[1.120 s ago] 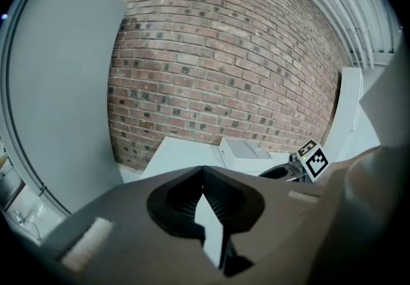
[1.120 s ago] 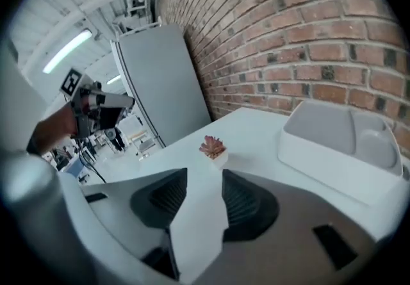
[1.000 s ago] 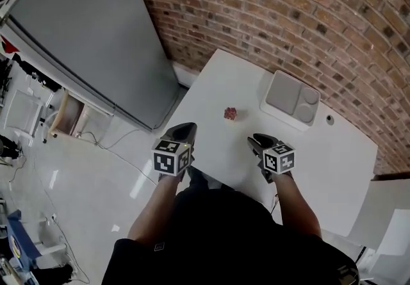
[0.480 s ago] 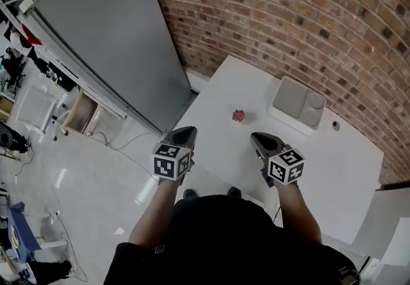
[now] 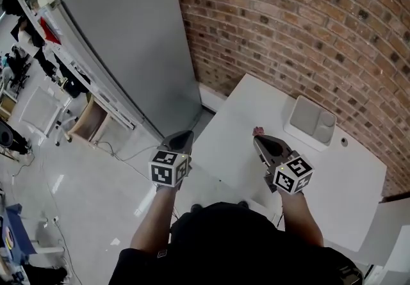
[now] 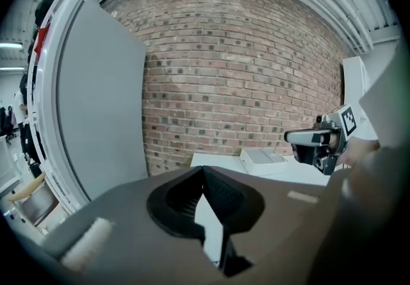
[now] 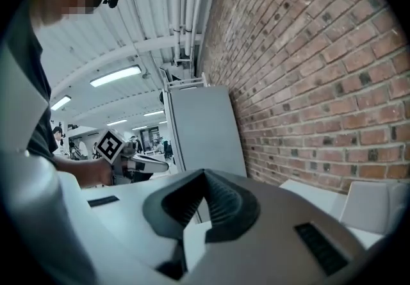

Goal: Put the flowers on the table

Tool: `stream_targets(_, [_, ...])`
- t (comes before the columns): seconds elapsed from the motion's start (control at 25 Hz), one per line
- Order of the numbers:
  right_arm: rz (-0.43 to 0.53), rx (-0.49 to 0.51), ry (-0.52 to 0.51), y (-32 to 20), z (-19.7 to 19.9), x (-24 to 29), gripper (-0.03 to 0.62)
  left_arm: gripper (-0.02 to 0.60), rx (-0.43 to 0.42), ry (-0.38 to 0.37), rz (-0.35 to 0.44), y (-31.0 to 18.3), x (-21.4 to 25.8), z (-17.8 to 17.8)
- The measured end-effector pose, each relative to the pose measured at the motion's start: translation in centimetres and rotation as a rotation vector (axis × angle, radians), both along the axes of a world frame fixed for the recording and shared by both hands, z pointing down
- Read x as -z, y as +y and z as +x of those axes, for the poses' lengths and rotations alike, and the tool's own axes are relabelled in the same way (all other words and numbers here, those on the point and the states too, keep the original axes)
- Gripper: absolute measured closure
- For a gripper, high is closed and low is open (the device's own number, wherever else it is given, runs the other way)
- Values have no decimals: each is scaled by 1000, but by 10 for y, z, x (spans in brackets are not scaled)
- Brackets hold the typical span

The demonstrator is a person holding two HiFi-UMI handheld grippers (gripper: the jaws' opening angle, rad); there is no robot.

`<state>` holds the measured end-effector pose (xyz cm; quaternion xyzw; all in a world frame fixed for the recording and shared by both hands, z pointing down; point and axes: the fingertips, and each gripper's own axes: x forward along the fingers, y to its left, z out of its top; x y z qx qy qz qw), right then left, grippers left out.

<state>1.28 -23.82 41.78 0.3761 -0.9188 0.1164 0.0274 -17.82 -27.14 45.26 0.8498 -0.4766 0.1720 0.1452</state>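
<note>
A small red flower lies on the white table, showing just past the tip of my right gripper. That gripper hovers over the table's near part with its jaws shut and nothing between them. My left gripper hangs off the table's left edge, over the floor, also shut and empty. No flower appears in either gripper view. Each gripper view shows the other gripper off to the side.
A shallow grey-and-white tray sits at the table's far side against the brick wall. A small round fitting is right of it. A tall grey panel stands left of the table, with shelving and clutter on the floor beyond.
The view has swung toward the left and the table sits farther right. The flower, earlier well ahead of both grippers, now shows right at the right gripper's tip. The right jaws have closed.
</note>
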Motion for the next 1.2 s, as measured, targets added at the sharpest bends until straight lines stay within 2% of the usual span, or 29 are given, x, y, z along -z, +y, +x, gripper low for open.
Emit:
stream_targets(0.2, [50,18,26,2,-27,25,582,571,17,18,76,-14,31,-37])
stream_targets(0.4, [68,-8,43,-2,-34,31,582,571,34,49,111,-24,42,-58])
stream_targets(0.84, [47,-41,55,-11,-37,26,582,571,52,69,80,-34,29,-75])
stream_targets(1.2, [45,-42,53,-7,-35,23,582,571,36,73,72,-32,25,-66])
